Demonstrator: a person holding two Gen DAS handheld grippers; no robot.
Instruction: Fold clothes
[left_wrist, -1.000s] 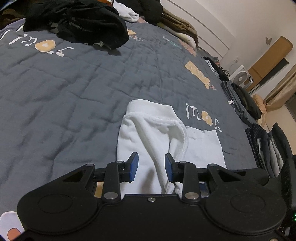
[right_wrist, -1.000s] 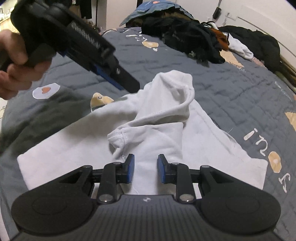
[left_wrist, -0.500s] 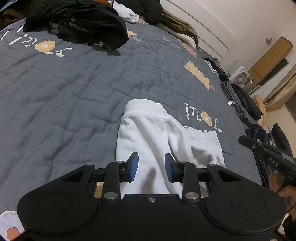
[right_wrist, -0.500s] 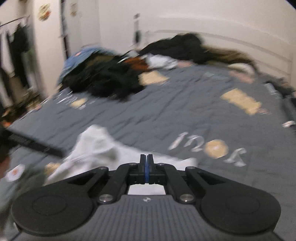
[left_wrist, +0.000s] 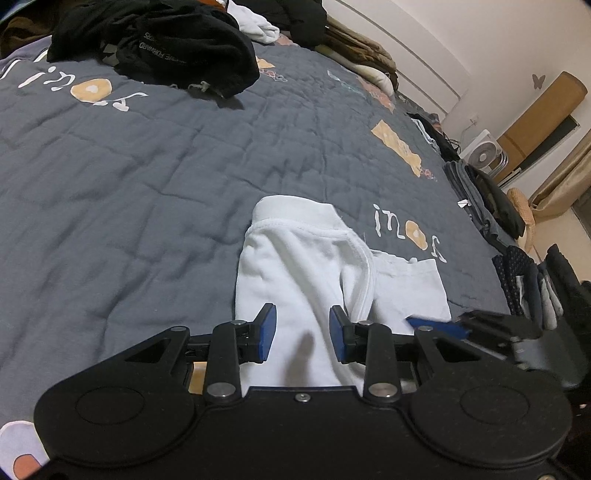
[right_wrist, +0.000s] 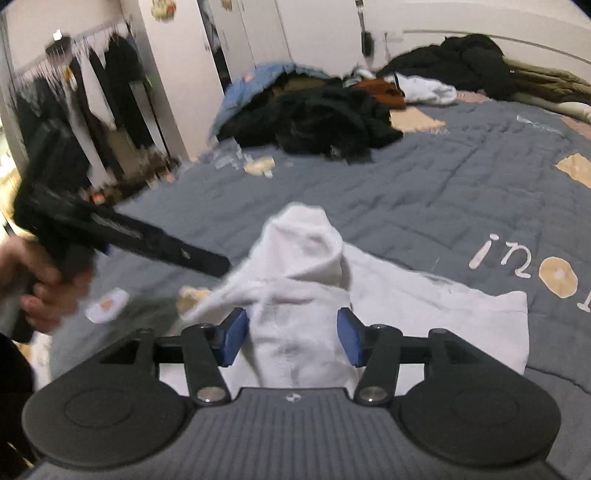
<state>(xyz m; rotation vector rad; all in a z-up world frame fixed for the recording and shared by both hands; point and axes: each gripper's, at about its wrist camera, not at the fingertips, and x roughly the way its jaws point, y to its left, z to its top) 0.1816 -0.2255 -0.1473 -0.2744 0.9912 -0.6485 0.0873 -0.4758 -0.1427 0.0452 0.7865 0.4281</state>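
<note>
A white garment (left_wrist: 295, 266) lies partly folded on the grey quilt (left_wrist: 147, 184), ribbed cuff at its far end. My left gripper (left_wrist: 303, 325) hovers over its near part, open, with nothing pinched between the blue pads. In the right wrist view a bunched fold of the same white garment (right_wrist: 303, 258) rises between the jaws of my right gripper (right_wrist: 293, 328), which are opening; the pads stand just beside the cloth. The left gripper (right_wrist: 218, 264), held in a hand (right_wrist: 33, 280), points at the garment from the left. A blue pad of the right gripper (left_wrist: 436, 325) shows low on the right.
A pile of black clothes (left_wrist: 166, 44) lies at the far end of the bed, with more dark and white garments (right_wrist: 424, 88) behind it. Folded clothes (left_wrist: 480, 195) line the bed's right edge. A fan (left_wrist: 484, 155) stands beyond it, and a clothes rack (right_wrist: 92, 92) stands on the left.
My right gripper shut, swung away and came back over the garment with its jaws now apart. The raised fold on the garment has settled flatter. The left gripper stayed put.
</note>
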